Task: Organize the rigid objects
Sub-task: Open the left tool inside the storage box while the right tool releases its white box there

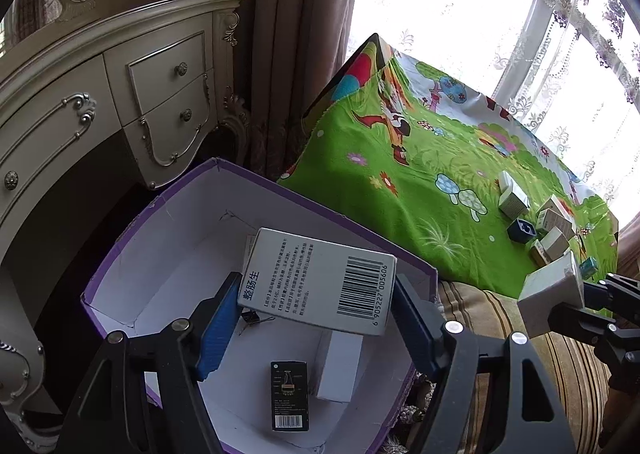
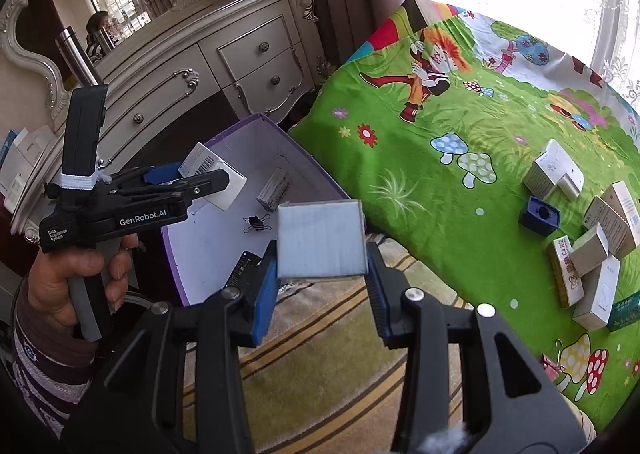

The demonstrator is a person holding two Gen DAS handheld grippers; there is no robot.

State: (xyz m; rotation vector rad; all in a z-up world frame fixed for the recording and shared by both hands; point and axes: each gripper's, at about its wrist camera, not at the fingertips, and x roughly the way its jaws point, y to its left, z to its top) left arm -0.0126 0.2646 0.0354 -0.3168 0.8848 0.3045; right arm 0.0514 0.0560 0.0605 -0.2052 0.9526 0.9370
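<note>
While both grippers carry boxes, the purple-walled box (image 1: pixel 132 238) sits on the floor at the near left of the green cartoon blanket (image 1: pixel 400 189).

Left gripper (image 1: pixel 316 318): blue pads flank the barcode carton (image 1: pixel 320 278), held above the purple-walled box; whether both pads press it I cannot tell for certain, though it hangs there unsupported otherwise. Inside lie a black carton (image 1: pixel 290 394), a white box (image 1: pixel 340 366) and a binder clip (image 2: pixel 256 222). Right gripper (image 2: pixel 322 286): clenched on a plain white box (image 2: pixel 322 240), over the striped rug (image 2: pixel 320 354). More small cartons (image 2: pixel 592 246) cluster at the blanket's right, beside a blue sharpener (image 2: pixel 539 215). A hand (image 2: pixel 76 274) grips the left tool's handle.
</note>
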